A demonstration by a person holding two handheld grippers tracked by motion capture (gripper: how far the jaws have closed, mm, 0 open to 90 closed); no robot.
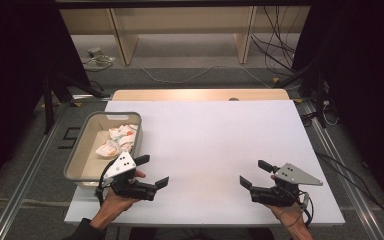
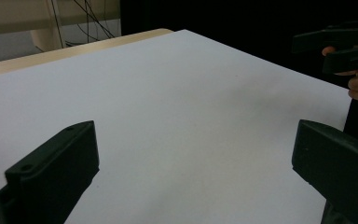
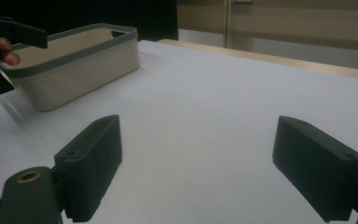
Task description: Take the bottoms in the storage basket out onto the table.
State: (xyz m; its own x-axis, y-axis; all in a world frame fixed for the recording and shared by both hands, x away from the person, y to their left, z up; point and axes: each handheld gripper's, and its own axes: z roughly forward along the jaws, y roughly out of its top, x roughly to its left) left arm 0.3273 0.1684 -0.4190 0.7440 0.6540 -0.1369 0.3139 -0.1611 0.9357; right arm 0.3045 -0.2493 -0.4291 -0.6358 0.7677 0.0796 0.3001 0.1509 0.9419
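Note:
A cream bin with a grey rim (image 1: 75, 160) stands at the left edge of the white table (image 1: 205, 145); crumpled white cloth with coloured print (image 1: 117, 140) lies inside it. My left gripper (image 1: 152, 171) hovers near the bin's front right corner, jaws wide apart and empty, pointing right. My right gripper (image 1: 255, 173) is near the table's front right, open and empty, pointing left. In the right gripper view the bin (image 3: 74, 70) stands ahead on the left, with the other gripper (image 3: 9, 32) beside it. The left gripper view has the right gripper (image 2: 340, 46) far off at upper right.
A strip of wooden tabletop (image 1: 200, 94) runs along the far edge. Beyond it are wooden shelf legs (image 1: 122, 40) and cables on the floor (image 1: 275, 50). Metal rails (image 1: 25, 170) flank the table on both sides.

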